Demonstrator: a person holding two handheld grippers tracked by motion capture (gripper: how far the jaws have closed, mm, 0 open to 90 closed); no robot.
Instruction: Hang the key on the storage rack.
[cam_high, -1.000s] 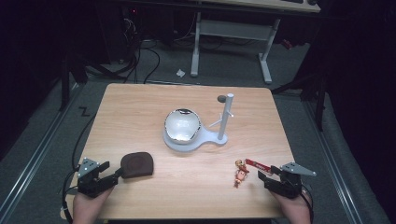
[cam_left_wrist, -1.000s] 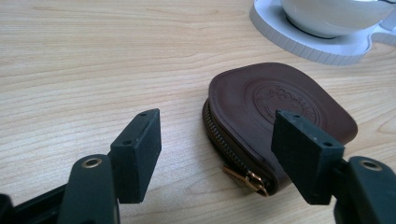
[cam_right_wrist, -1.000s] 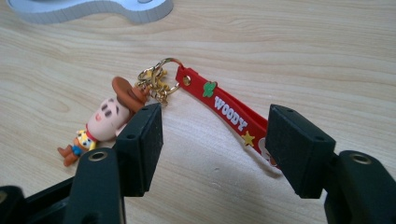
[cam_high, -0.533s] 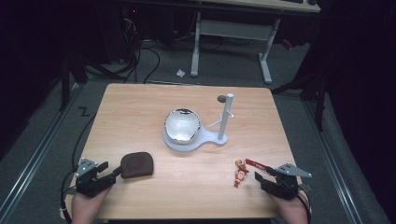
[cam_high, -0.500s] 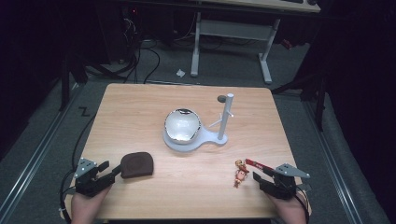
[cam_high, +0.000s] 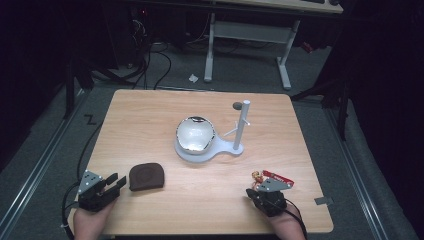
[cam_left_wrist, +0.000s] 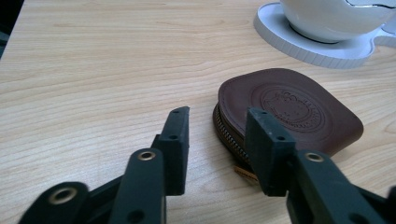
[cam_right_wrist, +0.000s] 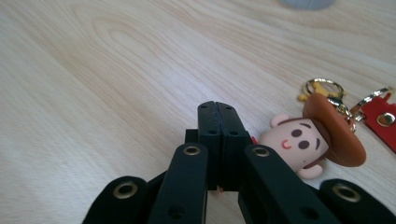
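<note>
Two claws, left claw (cam_left_wrist: 217, 128) apart by embossed pouch (cam_left_wrist: 289, 109), right claw (cam_right_wrist: 218, 122) together.

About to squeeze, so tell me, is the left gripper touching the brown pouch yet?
Apart. In the left gripper view the left gripper stands open, and bare wood shows between its jaws and the brown pouch, which lies just beyond them.

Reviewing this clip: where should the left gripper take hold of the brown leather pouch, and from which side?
Probably at the zipped near edge of the brown leather pouch, coming in low from the person's side. The pouch lies flat on the table, so its broad embossed top offers nothing to pinch, while the rounded rim facing the left gripper is thin enough. Its fingers stand open and apart from the pouch.
</note>
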